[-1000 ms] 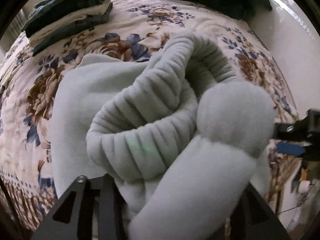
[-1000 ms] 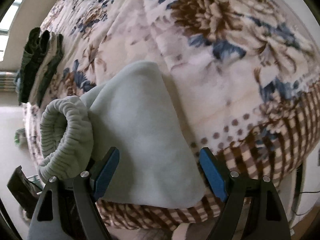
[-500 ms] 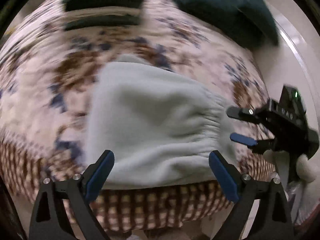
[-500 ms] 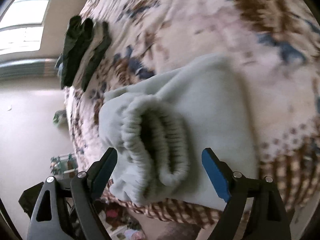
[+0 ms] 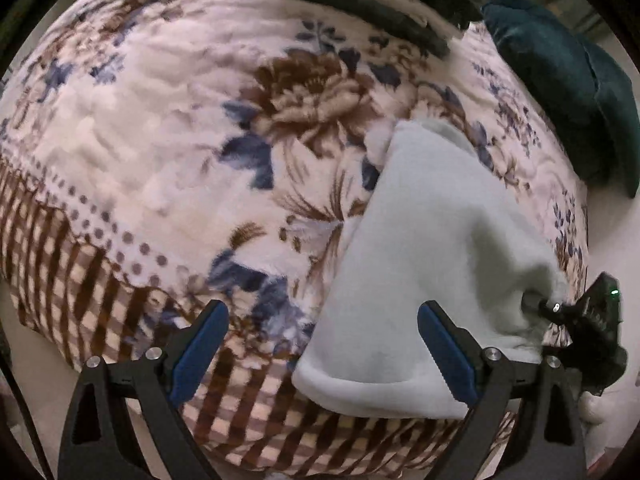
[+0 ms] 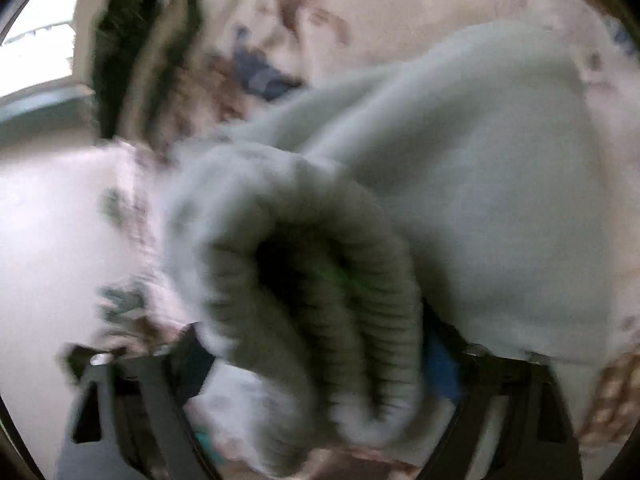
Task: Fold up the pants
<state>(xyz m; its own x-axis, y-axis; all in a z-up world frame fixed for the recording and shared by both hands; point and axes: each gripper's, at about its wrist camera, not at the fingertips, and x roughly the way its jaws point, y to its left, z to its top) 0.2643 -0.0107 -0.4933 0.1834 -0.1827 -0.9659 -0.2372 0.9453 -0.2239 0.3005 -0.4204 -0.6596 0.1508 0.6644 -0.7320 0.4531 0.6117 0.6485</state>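
because the pale green fleece pants (image 5: 432, 264) lie already doubled over near the checked front edge of the floral bedspread (image 5: 168, 128), the work looks to be at a late fold or a shift of the bundle, not at the first spreading out. ribbed waistband (image 6: 316, 292) bunched and curled open, turned toward the right wrist camera; frame blurred there. right gripper (image 6: 316, 356): jaws have just been closing, waistband sits between them, and the blue pad beside the cuff appears to touch the fabric, but the blur hides whether both pads press, so i cannot tell if the grip is made. from the left wrist view the right gripper meets the right-hand end of the bundle, which suits a pinch on the thick elastic end, probably chosen because it gives firm purchase. left gripper (image 5: 324, 352): spread wide, nothing held, jaws over bare spread, the right finger at the left edge of the pants; likely freed to take a new hold or to flatten. farther off: a stack of folded dark clothes (image 5: 360, 4) at the far side, a dark green cushion (image 5: 568, 92) at the far right, both well apart from the pants.
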